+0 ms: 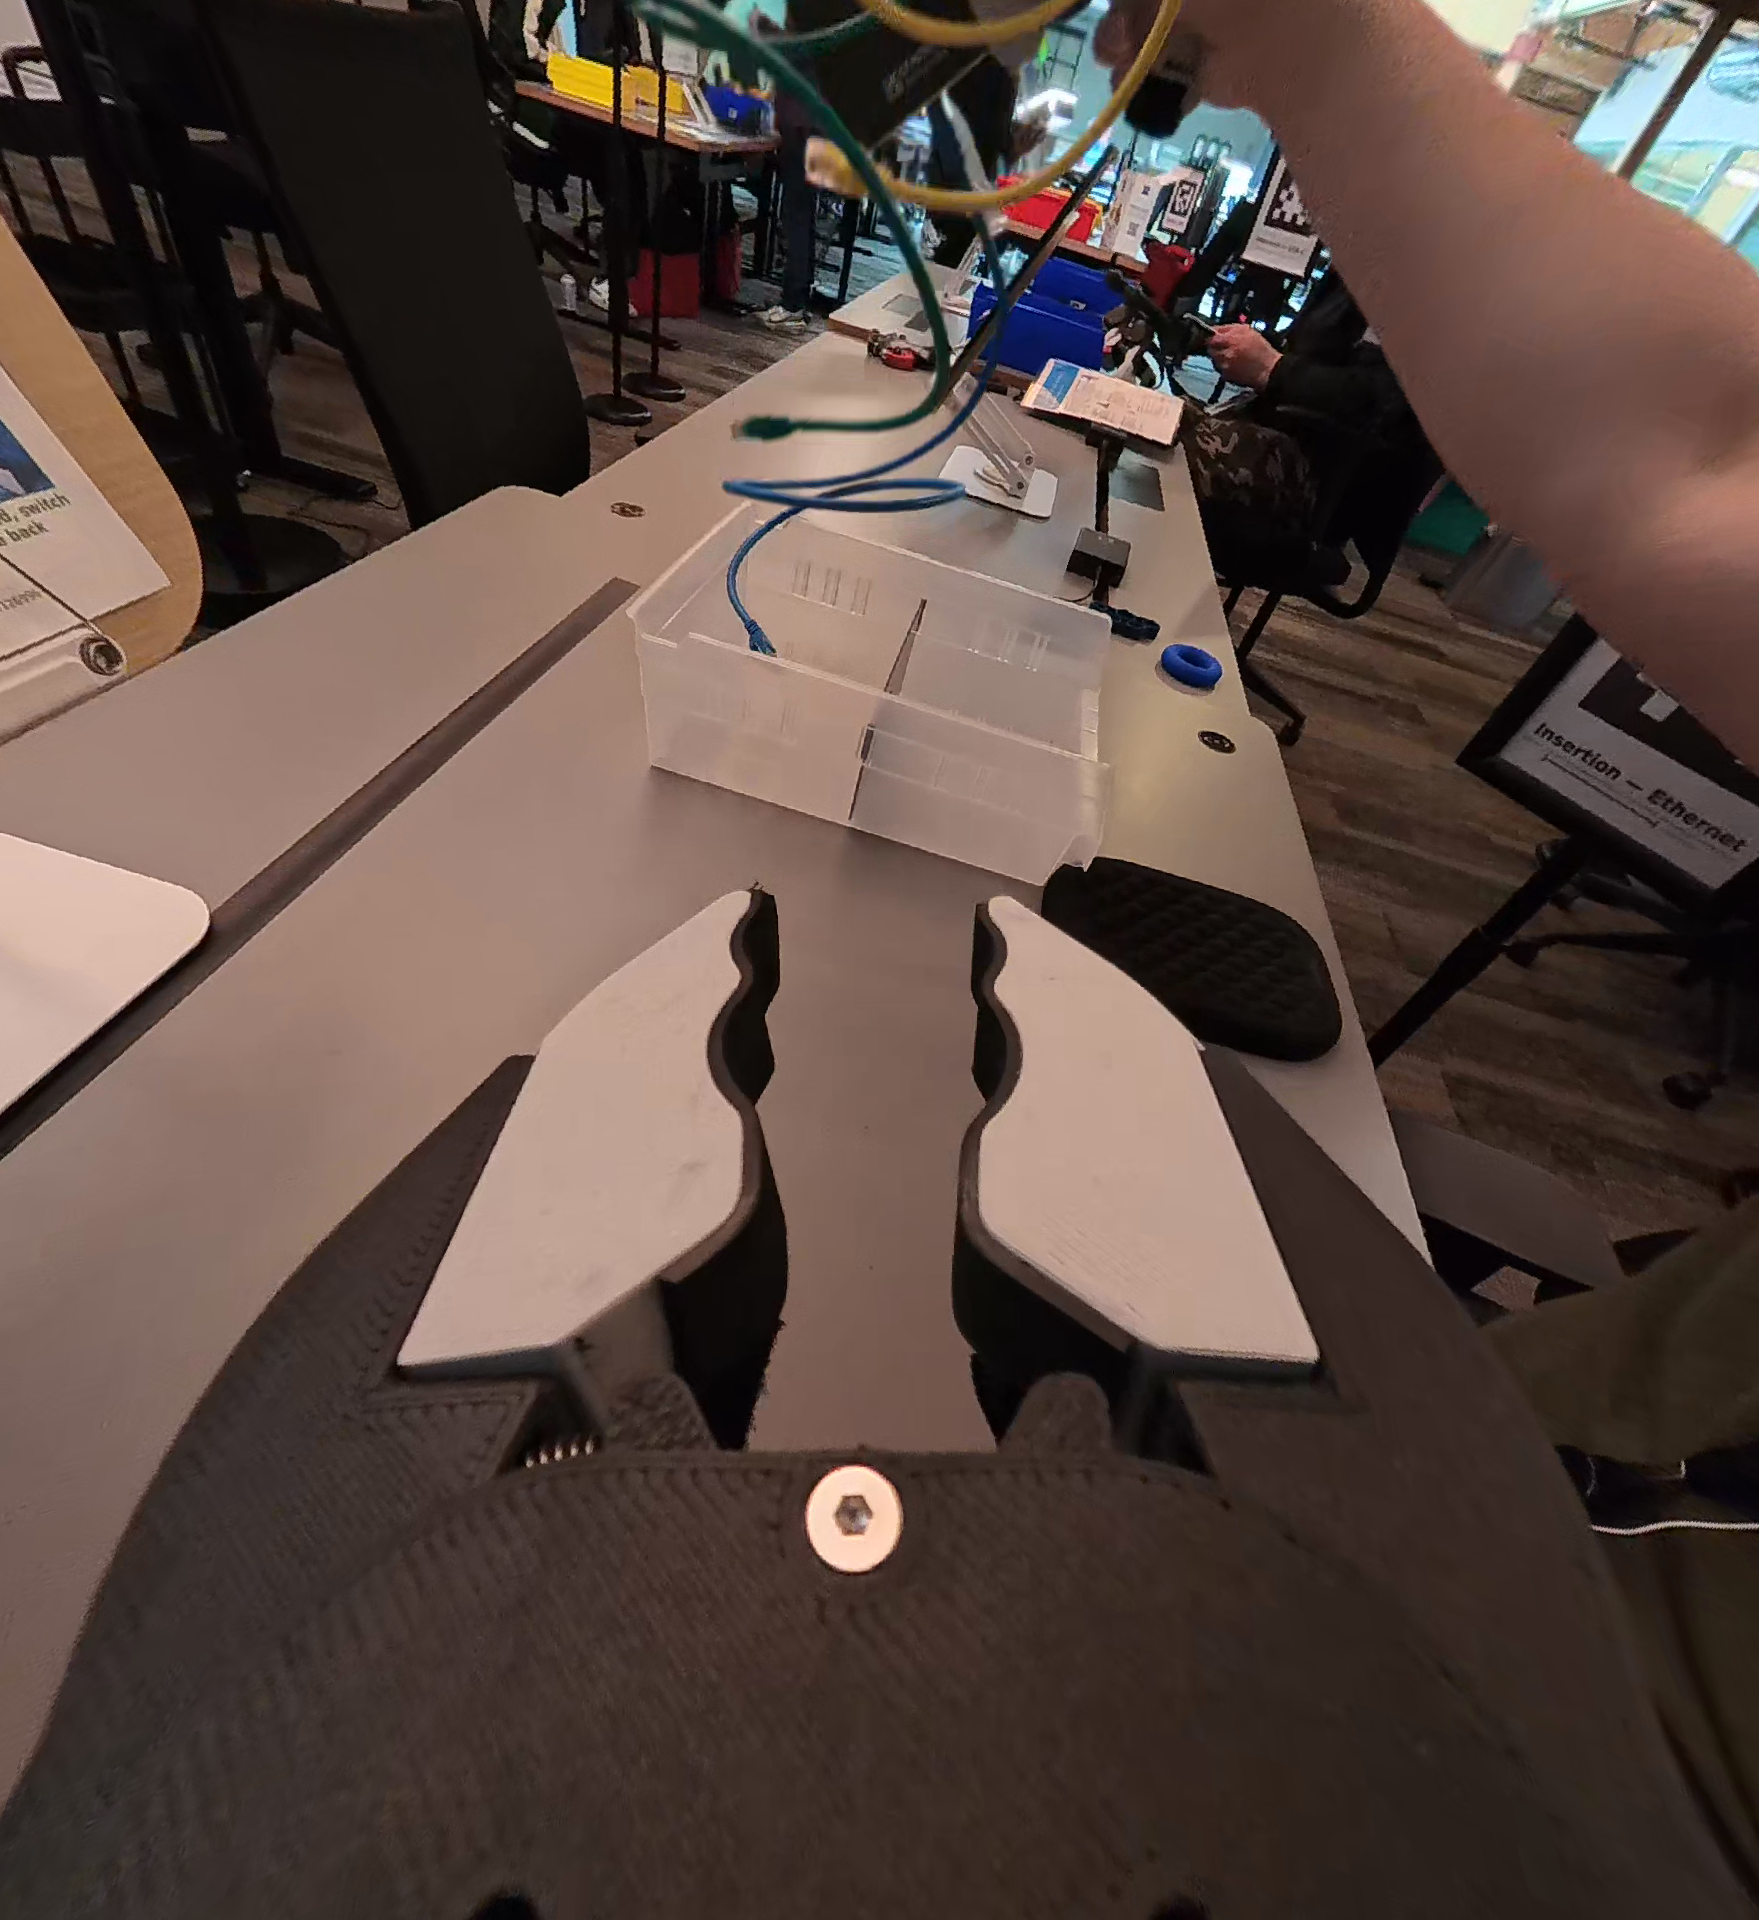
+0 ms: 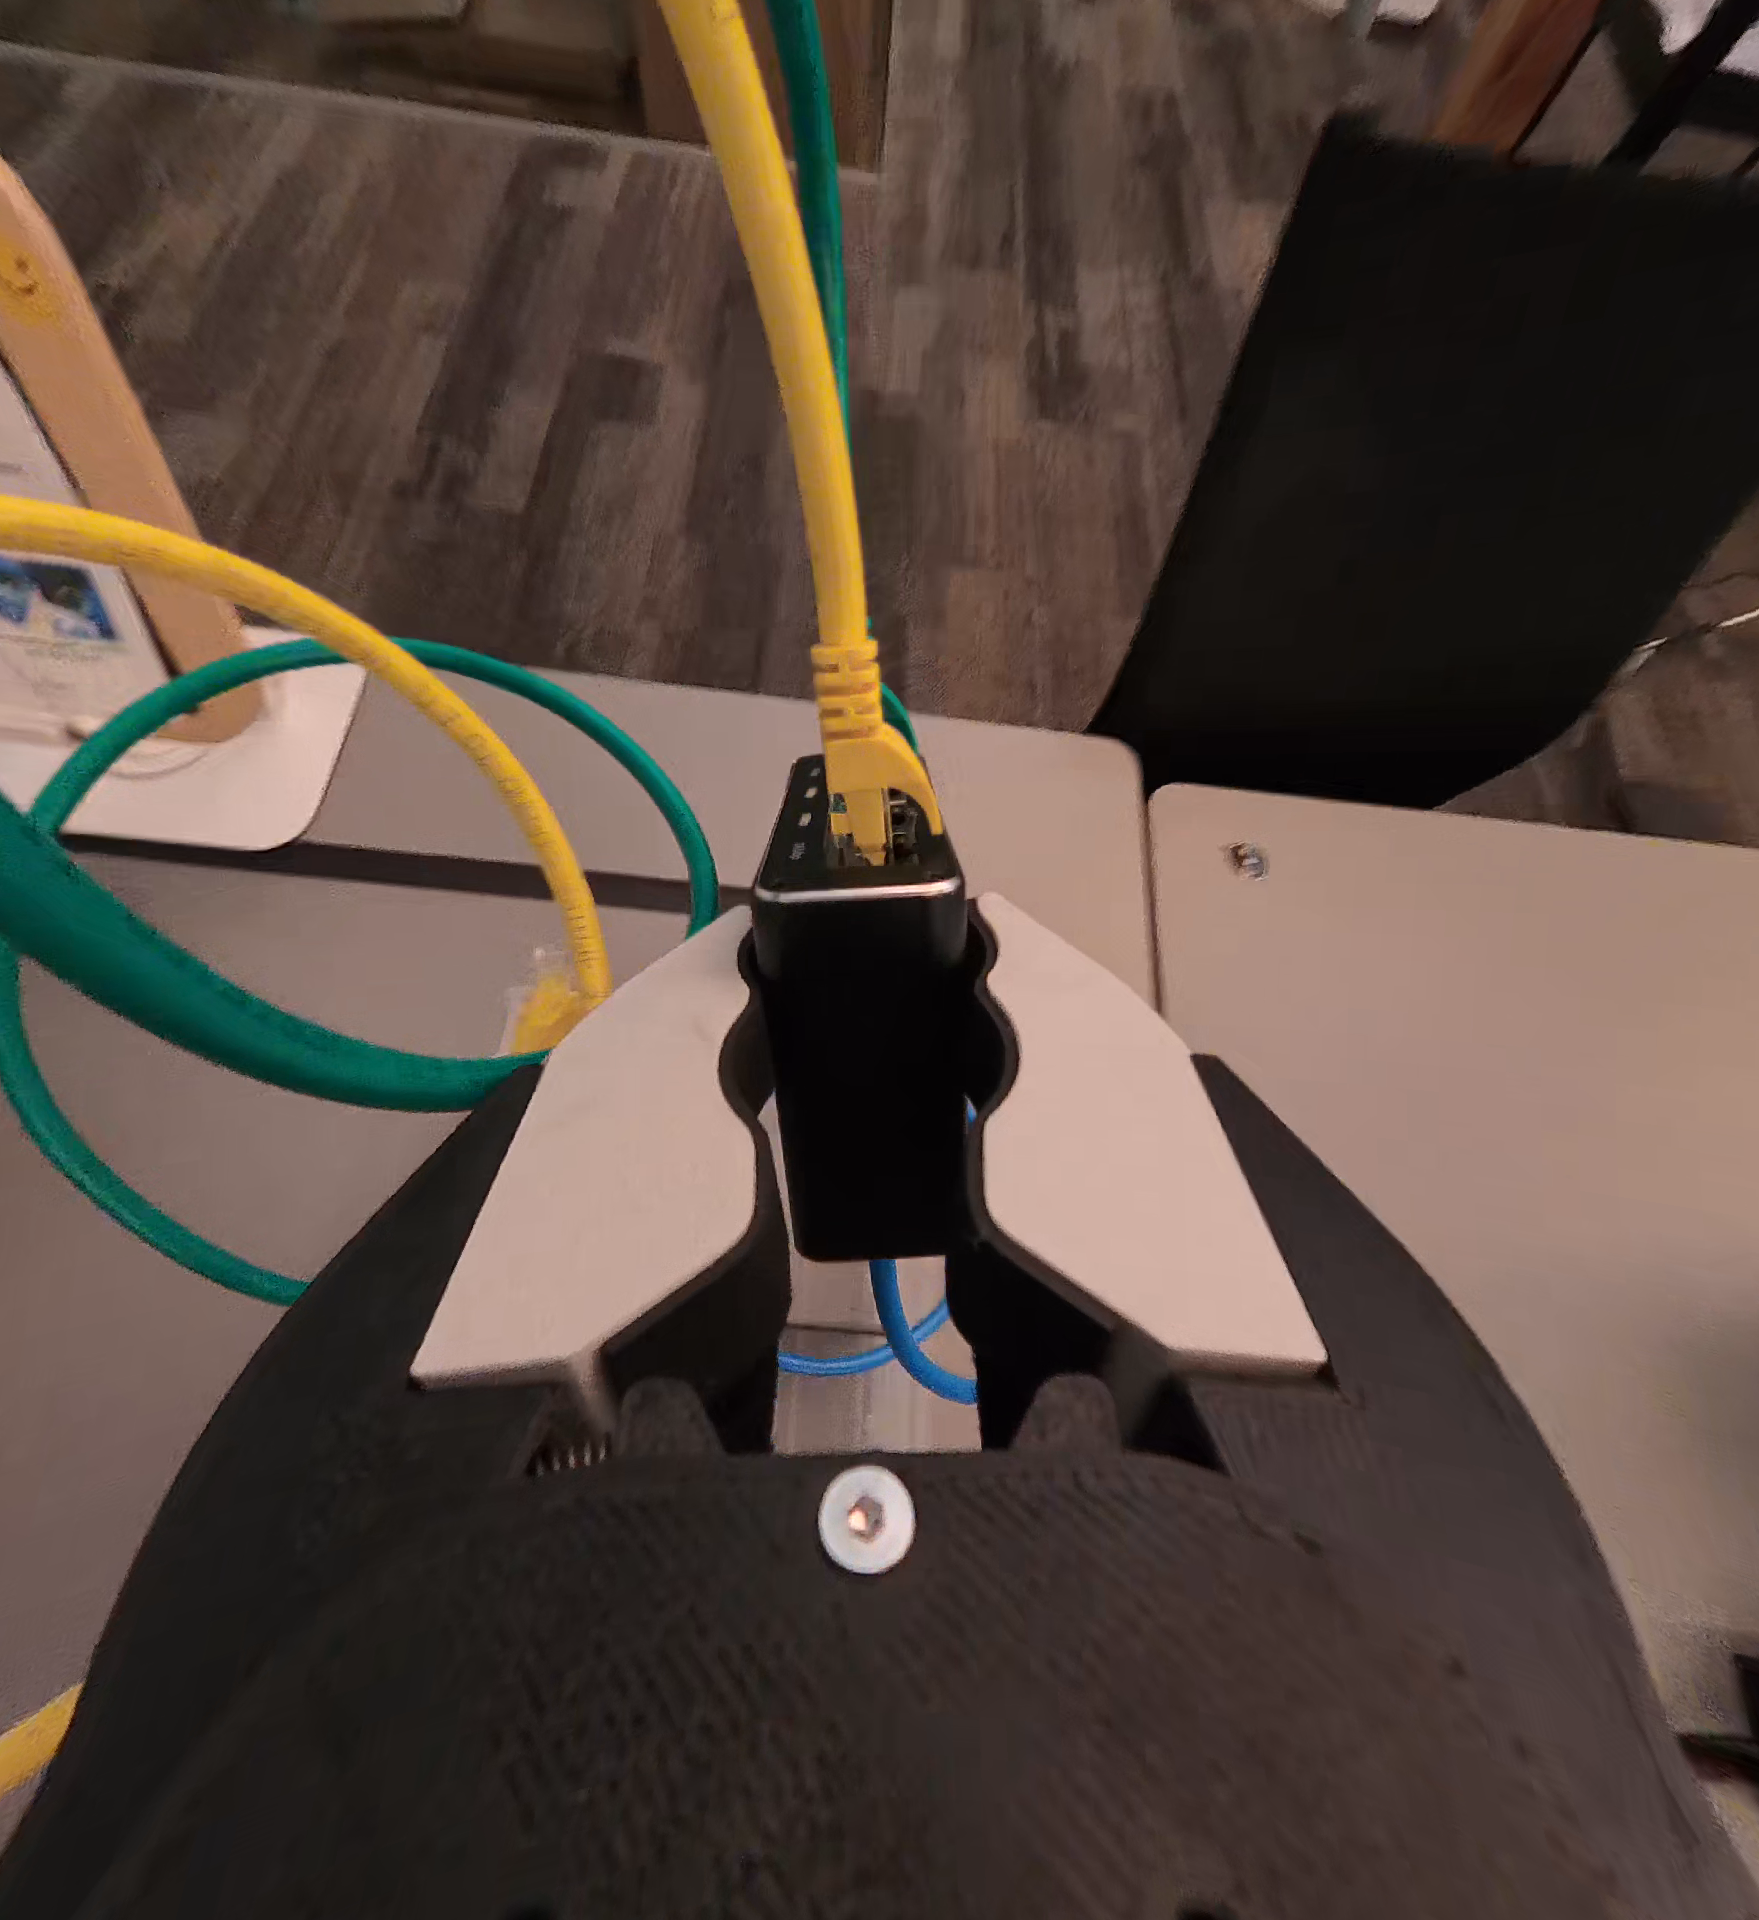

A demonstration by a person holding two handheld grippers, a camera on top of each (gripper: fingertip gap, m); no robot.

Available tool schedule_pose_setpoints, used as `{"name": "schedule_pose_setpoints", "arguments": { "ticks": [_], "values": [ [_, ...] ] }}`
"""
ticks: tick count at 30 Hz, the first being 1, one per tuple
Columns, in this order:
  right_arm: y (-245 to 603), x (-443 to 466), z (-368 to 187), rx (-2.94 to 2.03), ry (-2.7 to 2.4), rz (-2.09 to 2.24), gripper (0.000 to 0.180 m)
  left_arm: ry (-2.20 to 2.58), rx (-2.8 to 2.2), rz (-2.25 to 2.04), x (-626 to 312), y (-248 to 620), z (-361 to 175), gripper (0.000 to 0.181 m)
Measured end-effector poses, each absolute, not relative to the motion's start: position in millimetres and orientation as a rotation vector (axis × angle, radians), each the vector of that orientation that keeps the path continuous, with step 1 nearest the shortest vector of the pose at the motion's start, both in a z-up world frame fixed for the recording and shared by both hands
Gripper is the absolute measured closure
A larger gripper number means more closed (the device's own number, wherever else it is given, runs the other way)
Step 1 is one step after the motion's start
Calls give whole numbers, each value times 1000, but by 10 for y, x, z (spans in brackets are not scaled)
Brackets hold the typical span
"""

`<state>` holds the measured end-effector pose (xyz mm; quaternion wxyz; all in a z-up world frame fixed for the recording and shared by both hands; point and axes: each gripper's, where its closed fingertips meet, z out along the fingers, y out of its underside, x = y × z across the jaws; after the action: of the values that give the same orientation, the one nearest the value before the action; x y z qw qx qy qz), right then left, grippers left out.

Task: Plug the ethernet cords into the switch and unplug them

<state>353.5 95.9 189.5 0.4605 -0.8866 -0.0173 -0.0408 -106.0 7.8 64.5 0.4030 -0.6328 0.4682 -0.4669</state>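
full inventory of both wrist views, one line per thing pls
switch: 1, black, clamped in the right tool, lifted off the table
yellow cord: 1, yellow, plugged into the switch
green cord: 1, green, looping down from the switch
blue cord: 1, blue, free end hanging into the clear bin
clear bin: 1, transparent, divided, on the grey table
blue ring: 1, blue, on the table past the bin
black pad: 1, black, beside the bin
sign stand: 1, white base, table's left
left tool: 1, open, empty
right tool: 1, shut on the switch
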Motion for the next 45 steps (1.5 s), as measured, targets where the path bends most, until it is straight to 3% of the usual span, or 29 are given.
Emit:
{"name": "schedule_pose_setpoints", "arguments": {
  "ticks": [6, 16, 21, 29, 45],
  "values": [
    [1059, 3261, 1425, -2243, -66, 152, 146, 1211, -1622, -1174, -1016, 62, 566, 145],
    [1117, 2898, 1297, -2197, -94, 458, 146, 1222, -1625, -1177, -998, 51, 548, 145],
    [1121, 3076, 1079, -2266, -61, 401, 146, 1236, -1627, -1177, -982, 30, 529, 145],
    [997, 3428, 285, -2466, -111, 284, 145, 1250, -1640, -1173, -931, 24, 463, 145],
    [1120, 2735, -514, -2457, -812, 383, 146, 1291, -1713, -1173, -806, 43, 209, 146]
  ]
}}
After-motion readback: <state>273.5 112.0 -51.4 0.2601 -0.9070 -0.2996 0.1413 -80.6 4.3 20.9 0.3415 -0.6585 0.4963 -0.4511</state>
